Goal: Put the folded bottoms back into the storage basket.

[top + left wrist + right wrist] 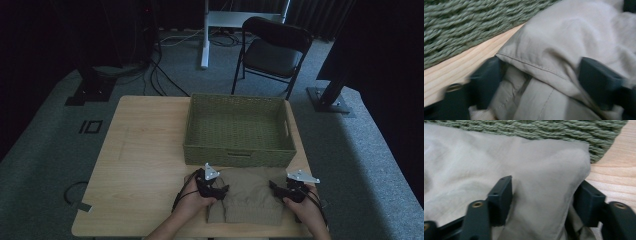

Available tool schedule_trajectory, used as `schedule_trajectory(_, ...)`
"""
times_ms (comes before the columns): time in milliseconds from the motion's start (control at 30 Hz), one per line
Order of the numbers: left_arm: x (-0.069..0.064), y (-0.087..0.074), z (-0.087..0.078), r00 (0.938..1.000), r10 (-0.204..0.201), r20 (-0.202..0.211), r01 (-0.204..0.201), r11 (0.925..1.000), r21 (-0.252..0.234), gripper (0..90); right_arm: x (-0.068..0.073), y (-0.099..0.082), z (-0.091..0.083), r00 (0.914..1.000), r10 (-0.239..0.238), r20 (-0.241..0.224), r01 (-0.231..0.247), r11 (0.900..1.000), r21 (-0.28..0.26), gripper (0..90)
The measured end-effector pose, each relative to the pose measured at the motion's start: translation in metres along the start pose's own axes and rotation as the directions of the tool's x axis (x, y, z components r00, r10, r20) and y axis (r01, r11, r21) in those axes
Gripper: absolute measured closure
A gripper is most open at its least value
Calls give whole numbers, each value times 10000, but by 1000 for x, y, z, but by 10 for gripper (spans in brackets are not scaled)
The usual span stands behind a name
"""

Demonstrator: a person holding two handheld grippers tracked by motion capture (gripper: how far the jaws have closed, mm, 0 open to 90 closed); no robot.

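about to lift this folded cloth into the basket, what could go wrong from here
1. The left gripper and right gripper each straddle a thick bunch of the beige cloth; a loose pinch may catch only the top layers, so the fold opens.
2. The woven basket stands right against the cloth's far edge, so a low lift could drag fabric into its wall.
3. Uneven lifting could let the middle sag.

Both forearms come in over the near edge of the table (125,165), one hand on each gripper. The left gripper (220,189) sits left of the middle of that edge, its jaws pointing right; the right gripper (276,187) sits toward the near right corner, its jaws pointing left, so the two face each other. Each pair of jaws stands partly apart around a thick fold of the beige garment (247,195), pads against the fabric.
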State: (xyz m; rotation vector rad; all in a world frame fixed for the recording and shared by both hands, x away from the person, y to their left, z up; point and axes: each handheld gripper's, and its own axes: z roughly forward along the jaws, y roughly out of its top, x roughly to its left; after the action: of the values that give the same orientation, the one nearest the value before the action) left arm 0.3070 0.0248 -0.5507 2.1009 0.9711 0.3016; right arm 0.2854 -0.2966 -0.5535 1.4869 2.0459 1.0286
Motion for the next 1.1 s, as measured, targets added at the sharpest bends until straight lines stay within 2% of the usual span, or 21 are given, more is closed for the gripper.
schedule_trajectory(33,0,0,0,9999,-74,125,75,10000,-58,311,0,0,0,10000,0,0,0,10000,0,388)
schedule_trajectory(67,1,0,0,9996,-134,241,136,9999,-98,352,1,0,0,9999,-102,-22,102,9999,35,423)
schedule_trajectory(100,2,0,0,9992,-158,369,163,9998,-132,416,2,1,0,9994,-255,-244,257,9996,82,507)
schedule_trajectory(133,4,0,0,9977,-252,622,263,9995,-162,552,3,3,-1,9983,-180,-550,194,9995,238,614)
schedule_trajectory(167,4,0,0,9970,-319,700,330,9993,-153,552,3,3,-1,9983,-180,-550,194,9995,238,614)
schedule_trajectory(200,6,0,0,9953,-401,882,414,9990,-135,588,4,3,-1,9975,-136,-690,157,9994,297,662)
schedule_trajectory(267,8,1,1,9924,-478,1138,489,9988,-70,751,8,4,-1,9939,3,-1102,45,9991,432,738)
schedule_trajectory(333,7,1,1,9914,-404,1243,411,9992,-28,784,9,4,-2,9933,-20,-1157,75,9989,468,757)
schedule_trajectory(400,6,0,0,9924,-98,1226,102,9999,-30,799,9,4,-2,9931,-39,-1172,97,9987,497,762)
schedule_trajectory(467,5,1,-3,9923,11,1239,-17,10000,52,804,11,5,-4,9916,-11,-1296,80,9985,532,779)
schedule_trajectory(633,5,8,-14,9901,-75,1405,113,9996,-264,804,13,9,-10,9904,-48,-1383,107,9990,423,787)
schedule_trajectory(667,5,11,-19,9906,54,1363,-2,9992,-387,805,13,13,-14,9885,64,-1510,-31,9997,224,789)
schedule_trajectory(767,5,15,-26,9914,128,1306,-44,9979,-647,805,14,16,-18,9871,113,-1599,-103,9999,72,791)
schedule_trajectory(933,4,20,-38,9907,223,1340,-107,9962,-869,807,21,24,-28,9861,-111,-1660,101,9999,-69,794)
schedule_trajectory(1100,2,25,-49,9906,394,1310,-262,9946,-1009,808,26,33,-39,9842,-165,-1764,111,9995,-311,795)
